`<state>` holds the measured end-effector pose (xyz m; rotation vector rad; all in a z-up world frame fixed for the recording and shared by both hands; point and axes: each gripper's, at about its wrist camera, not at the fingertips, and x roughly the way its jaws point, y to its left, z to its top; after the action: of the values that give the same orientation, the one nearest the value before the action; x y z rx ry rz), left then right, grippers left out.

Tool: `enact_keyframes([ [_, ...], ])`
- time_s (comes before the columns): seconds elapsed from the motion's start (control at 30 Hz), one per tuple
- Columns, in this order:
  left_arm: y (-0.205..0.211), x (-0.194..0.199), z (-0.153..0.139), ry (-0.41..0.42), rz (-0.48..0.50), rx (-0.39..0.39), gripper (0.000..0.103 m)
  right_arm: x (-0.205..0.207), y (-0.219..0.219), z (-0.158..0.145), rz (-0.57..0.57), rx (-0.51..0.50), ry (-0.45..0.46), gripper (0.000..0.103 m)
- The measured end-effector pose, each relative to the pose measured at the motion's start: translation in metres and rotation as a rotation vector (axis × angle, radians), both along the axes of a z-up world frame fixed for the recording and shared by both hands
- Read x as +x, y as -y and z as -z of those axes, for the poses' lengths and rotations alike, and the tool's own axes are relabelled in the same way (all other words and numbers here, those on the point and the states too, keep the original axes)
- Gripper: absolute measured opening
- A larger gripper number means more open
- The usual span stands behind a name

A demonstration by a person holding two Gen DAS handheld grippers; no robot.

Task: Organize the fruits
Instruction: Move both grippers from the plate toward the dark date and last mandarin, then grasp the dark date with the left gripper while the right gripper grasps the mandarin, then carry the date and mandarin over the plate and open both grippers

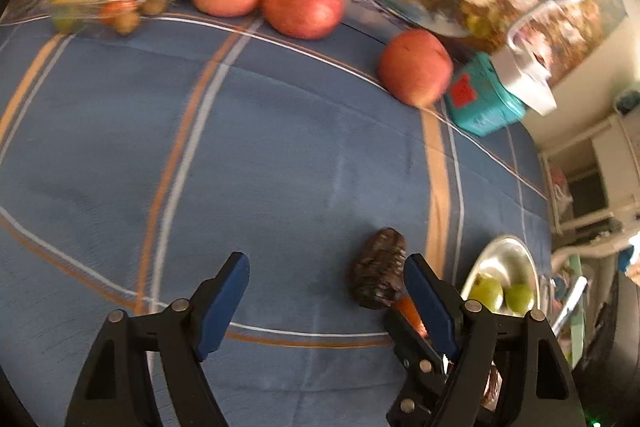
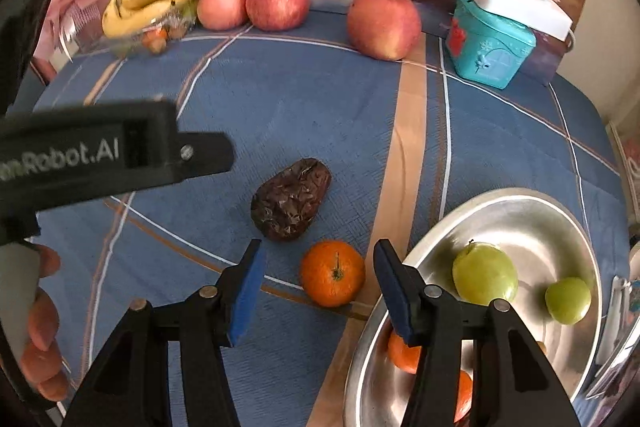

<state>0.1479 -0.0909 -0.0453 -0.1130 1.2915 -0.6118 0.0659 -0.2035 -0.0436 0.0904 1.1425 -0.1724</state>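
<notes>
Green apples and oranges in metal bowl

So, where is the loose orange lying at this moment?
In the right wrist view the orange lies on the blue cloth, between the open right gripper's fingers, just below the dark wrinkled fruit and left of the metal bowl.

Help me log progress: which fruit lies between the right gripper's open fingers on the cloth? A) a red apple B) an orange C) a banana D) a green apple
B: the orange sits on the blue cloth between the open right gripper, outside the bowl.
</notes>
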Motion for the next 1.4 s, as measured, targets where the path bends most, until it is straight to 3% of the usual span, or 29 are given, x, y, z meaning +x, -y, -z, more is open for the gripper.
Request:
enact_keyframes([
  [0.1, 0.011, -0.001, 0.005, -0.013, 0.032, -0.013, 0.081, -0.001, 0.003, 0.004, 0.008, -0.008, -0.013, 0.037],
  [0.2, 0.018, -0.004, 0.009, -0.033, 0.056, -0.038, 0.075, -0.003, 0.005, 0.004, 0.006, 0.002, -0.007, 0.035],
  [0.27, 0.021, -0.006, 0.014, -0.056, 0.064, -0.051, 0.058, -0.003, 0.005, 0.003, 0.005, 0.003, -0.007, 0.035],
  [0.4, 0.024, -0.005, 0.019, -0.090, 0.072, -0.097, 0.034, -0.003, 0.006, 0.002, 0.010, 0.019, -0.003, 0.035],
  [0.53, 0.020, -0.006, 0.008, -0.021, 0.069, -0.054, 0.034, -0.003, 0.005, 0.000, 0.011, 0.024, -0.004, 0.035],
  [0.8, -0.017, -0.008, -0.016, 0.022, -0.025, -0.056, 0.033, -0.010, -0.002, -0.014, 0.002, 0.058, 0.046, 0.035],
  [0.97, -0.031, -0.026, -0.027, 0.034, -0.030, -0.057, 0.033, -0.023, -0.011, -0.025, 0.005, 0.077, 0.077, 0.035],
  [1.23, -0.010, -0.061, -0.051, 0.078, 0.057, -0.091, 0.033, -0.057, -0.001, -0.047, 0.069, 0.100, 0.147, 0.035],
  [1.4, 0.031, -0.086, -0.051, 0.065, 0.190, -0.094, 0.033, -0.090, 0.043, -0.054, 0.243, 0.032, 0.143, 0.035],
])
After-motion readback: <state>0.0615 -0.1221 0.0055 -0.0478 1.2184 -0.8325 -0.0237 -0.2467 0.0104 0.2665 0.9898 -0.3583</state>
